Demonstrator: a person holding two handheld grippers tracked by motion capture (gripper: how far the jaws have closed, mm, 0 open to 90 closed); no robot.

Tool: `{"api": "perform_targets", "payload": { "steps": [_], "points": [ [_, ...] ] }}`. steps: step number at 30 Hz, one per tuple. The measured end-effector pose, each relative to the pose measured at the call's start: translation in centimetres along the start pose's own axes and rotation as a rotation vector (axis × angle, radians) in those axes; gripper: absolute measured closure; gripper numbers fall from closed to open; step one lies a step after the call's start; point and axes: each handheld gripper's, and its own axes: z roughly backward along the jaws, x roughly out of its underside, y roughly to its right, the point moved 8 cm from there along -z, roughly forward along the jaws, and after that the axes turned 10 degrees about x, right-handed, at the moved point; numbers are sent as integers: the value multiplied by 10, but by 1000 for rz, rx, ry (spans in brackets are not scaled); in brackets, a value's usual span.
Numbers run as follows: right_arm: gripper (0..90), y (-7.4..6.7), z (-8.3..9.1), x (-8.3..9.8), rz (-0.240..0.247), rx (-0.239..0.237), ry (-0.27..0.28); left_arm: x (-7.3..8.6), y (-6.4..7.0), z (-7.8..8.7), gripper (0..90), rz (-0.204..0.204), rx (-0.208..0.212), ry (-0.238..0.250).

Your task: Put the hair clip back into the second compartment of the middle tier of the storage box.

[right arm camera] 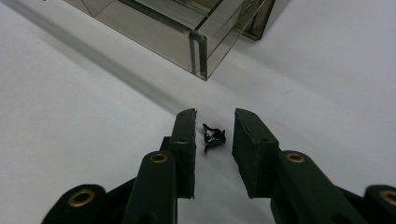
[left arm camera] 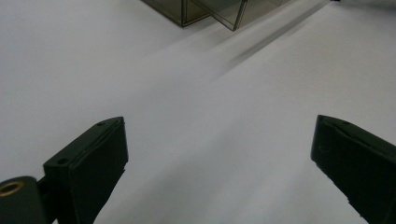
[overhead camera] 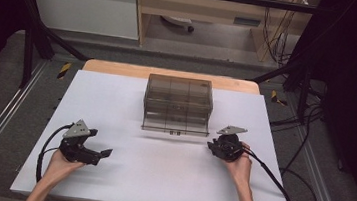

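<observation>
A: Where the near edge of the white tabletop [overhead camera: 157,189] runs, both hands enter; bare sheet lies between them. Left gripper [overhead camera: 91,152], near-left area, jaws wide apart, nothing between.

B: Right gripper [right arm camera: 214,122]?

A: Right of centre, well in from the right edge. Jaws partly apart, flanking a small black clip [right arm camera: 213,136] lying on the sheet; pads not touching it. Clip: dark, bent metal, tiny.

B: Farther on?

A: Smoky clear compartment box [overhead camera: 178,103], centred toward the far edge, its front corner just beyond the clip. Open sheet either side.
</observation>
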Motion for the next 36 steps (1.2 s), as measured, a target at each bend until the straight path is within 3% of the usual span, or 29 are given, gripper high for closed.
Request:
{"api": "perform_targets", "payload": {
  "steps": [11,36],
  "points": [
    [709,-4,-8,-2,25,4,-27,0,-1,2,33,2,-3,4],
    [786,-1,-6,1,8,-11,-47,0,0,1,33,-1,-2,3]
  ]
}}
